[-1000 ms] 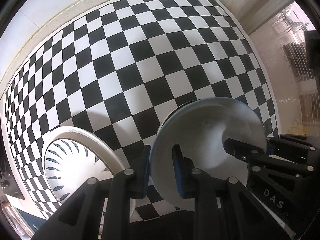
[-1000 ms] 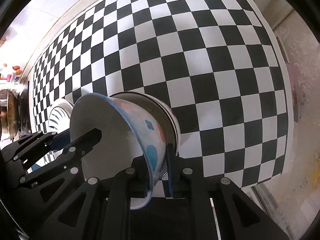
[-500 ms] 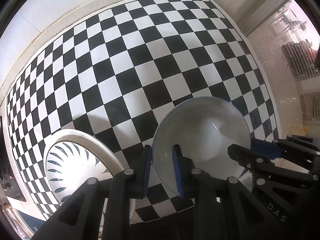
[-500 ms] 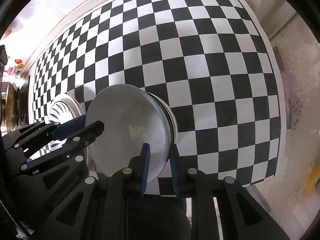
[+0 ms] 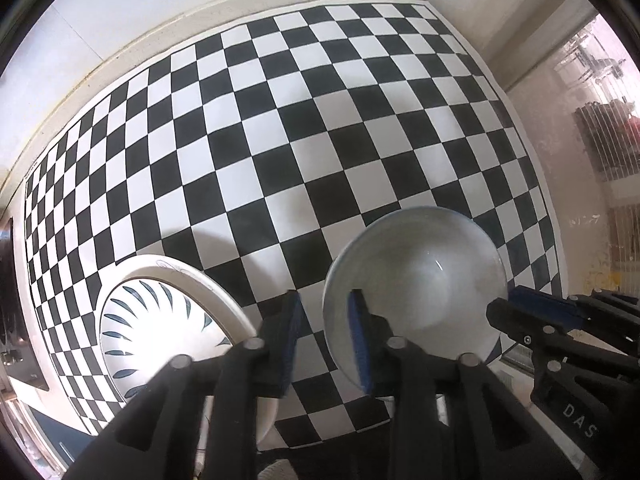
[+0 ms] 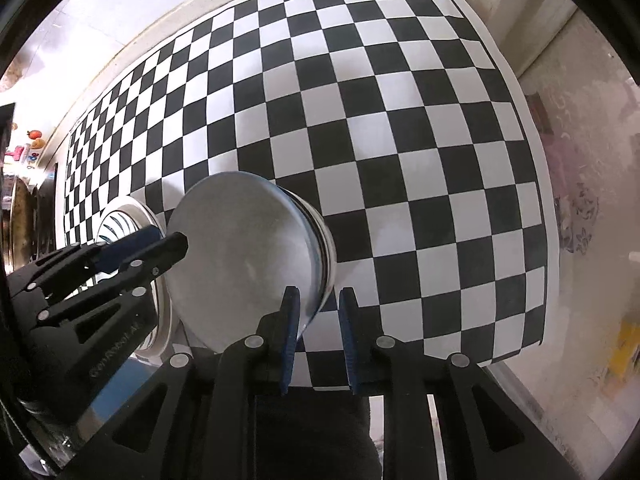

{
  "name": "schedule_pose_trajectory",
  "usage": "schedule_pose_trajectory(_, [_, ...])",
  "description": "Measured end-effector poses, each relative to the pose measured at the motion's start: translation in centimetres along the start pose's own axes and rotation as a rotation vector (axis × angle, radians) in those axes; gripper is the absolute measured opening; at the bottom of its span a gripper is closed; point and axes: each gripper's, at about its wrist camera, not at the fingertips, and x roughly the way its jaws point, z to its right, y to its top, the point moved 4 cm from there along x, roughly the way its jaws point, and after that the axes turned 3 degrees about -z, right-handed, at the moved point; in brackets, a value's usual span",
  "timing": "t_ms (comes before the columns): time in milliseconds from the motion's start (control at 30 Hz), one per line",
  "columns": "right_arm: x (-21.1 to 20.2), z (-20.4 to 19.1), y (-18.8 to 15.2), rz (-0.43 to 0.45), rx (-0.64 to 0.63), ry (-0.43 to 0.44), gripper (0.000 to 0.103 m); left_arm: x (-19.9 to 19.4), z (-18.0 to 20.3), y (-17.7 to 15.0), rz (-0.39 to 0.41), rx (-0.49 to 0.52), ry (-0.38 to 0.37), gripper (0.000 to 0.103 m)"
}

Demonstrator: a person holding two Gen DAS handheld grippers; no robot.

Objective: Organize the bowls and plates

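Observation:
A white bowl (image 5: pixel 416 292) sits nested in another bowl on the checkered mat; in the right wrist view the stacked bowls (image 6: pixel 248 256) show with the lower rim behind. My left gripper (image 5: pixel 322 340) is open, its jaws straddling the bowl's left rim without pinching it. My right gripper (image 6: pixel 316 336) is open, its jaws either side of the bowl's right rim, not touching. A white plate with blue leaf marks (image 5: pixel 156 324) lies left of the bowls; it also shows in the right wrist view (image 6: pixel 120 220).
The black-and-white checkered mat (image 5: pixel 320 140) covers the table up to a cream wall ledge at the back. The mat's right edge (image 6: pixel 548 240) borders a pale surface. The other gripper's black body shows in each view.
The upper bowl has been lowered from tilted into the lower bowl. Both grippers have opened and let go of its rim.

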Motion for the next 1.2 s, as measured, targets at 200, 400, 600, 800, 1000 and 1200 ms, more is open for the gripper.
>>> schedule_pose_trajectory(200, [-0.3,0.4,-0.3,0.023,0.029,0.007,0.073,-0.9,-0.2,0.3,0.055,-0.006,0.018,0.069])
schedule_pose_trajectory(400, [-1.2,0.6,-1.0,0.045,0.031,-0.024,0.082,-2.2,-0.6,0.4,0.096,-0.018,0.039,0.083])
schedule_pose_trajectory(600, [-5.2,0.0,-3.0,0.15,0.043,-0.03,0.079,-6.9,-0.4,-1.3,0.168,-0.013,0.046,0.081])
schedule_pose_trajectory(800, [-11.0,-1.5,-6.4,0.256,0.016,-0.034,0.048,-13.1,0.2,-3.7,0.257,0.027,0.03,0.062])
schedule_pose_trajectory(1000, [-17.6,-3.5,-9.8,0.375,-0.005,-0.048,0.041,-17.6,1.2,-6.2,0.298,0.066,0.005,0.062])
schedule_pose_trajectory(1200, [-21.4,-4.6,-13.0,0.432,-0.014,-0.078,0.041,-20.6,2.1,-8.4,0.322,0.105,-0.006,0.062])
